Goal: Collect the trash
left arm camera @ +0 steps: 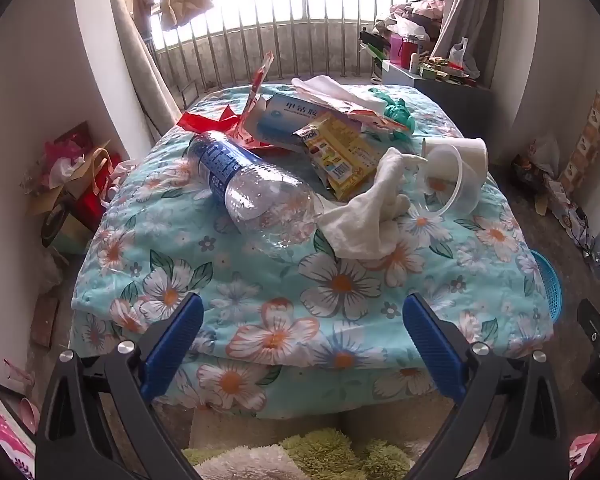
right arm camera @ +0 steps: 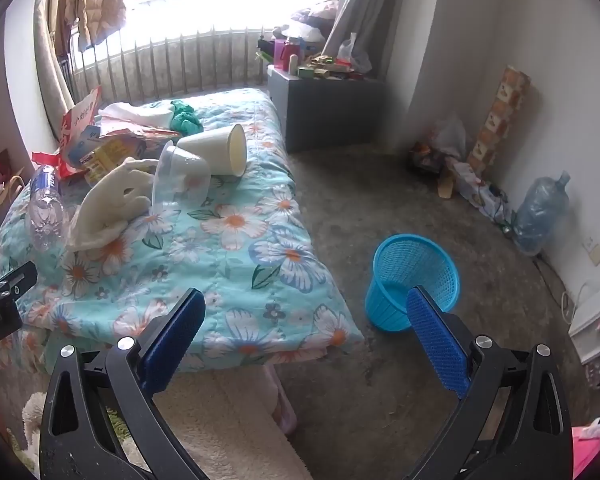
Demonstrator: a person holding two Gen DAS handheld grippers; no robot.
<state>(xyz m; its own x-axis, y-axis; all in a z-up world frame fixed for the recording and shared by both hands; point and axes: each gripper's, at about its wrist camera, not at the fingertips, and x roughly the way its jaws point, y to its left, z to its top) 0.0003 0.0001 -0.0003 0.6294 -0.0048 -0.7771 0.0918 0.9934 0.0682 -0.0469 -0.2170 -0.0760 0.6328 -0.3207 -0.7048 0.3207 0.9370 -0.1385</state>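
Trash lies piled on a floral quilt (left arm camera: 260,280): a clear plastic bottle (left arm camera: 252,188) with a blue label, a white crumpled cloth (left arm camera: 368,216), a clear plastic cup (left arm camera: 456,184), a white paper cup (left arm camera: 464,152), a yellow snack wrapper (left arm camera: 340,156), a blue box (left arm camera: 284,116) and red packaging (left arm camera: 216,120). My left gripper (left arm camera: 303,320) hangs open over the quilt's near edge, short of the pile. My right gripper (right arm camera: 306,312) is open too, above the quilt's (right arm camera: 236,264) right corner. A blue mesh bin (right arm camera: 412,280) stands on the floor behind its right fingertip. The paper cup (right arm camera: 220,152), clear cup (right arm camera: 180,180) and bottle (right arm camera: 46,208) lie farther left.
A grey cabinet (right arm camera: 324,112) with clutter stands by the window railing (left arm camera: 284,40). A large water jug (right arm camera: 540,216) and bags line the right wall. Bags (left arm camera: 76,192) crowd the floor left of the bed. A shaggy rug (left arm camera: 300,456) lies below the grippers.
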